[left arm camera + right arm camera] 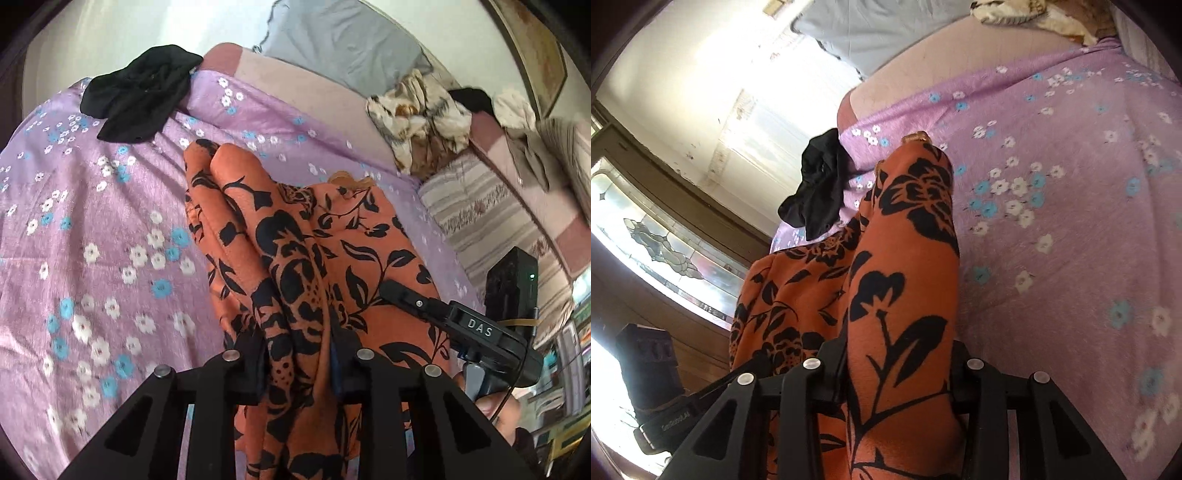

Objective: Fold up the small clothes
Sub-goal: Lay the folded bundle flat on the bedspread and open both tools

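Note:
An orange garment with a black floral print (295, 258) hangs bunched over the purple flowered bedspread (92, 221). My left gripper (297, 365) is shut on a fold of it near the bottom of the left wrist view. My right gripper (899, 369) is shut on another part of the same orange garment (905, 277), which drapes forward from the jaws. The right gripper also shows in the left wrist view (461, 325) at the garment's right edge. The left gripper shows at the lower left of the right wrist view (653, 373).
A black garment (136, 92) lies at the bedspread's far edge; it also shows in the right wrist view (816, 188). A blue-grey pillow (340, 40) and a beige patterned cloth pile (421, 114) lie behind. A striped cloth (480, 214) is at right. A stained-glass window (665, 243) is left.

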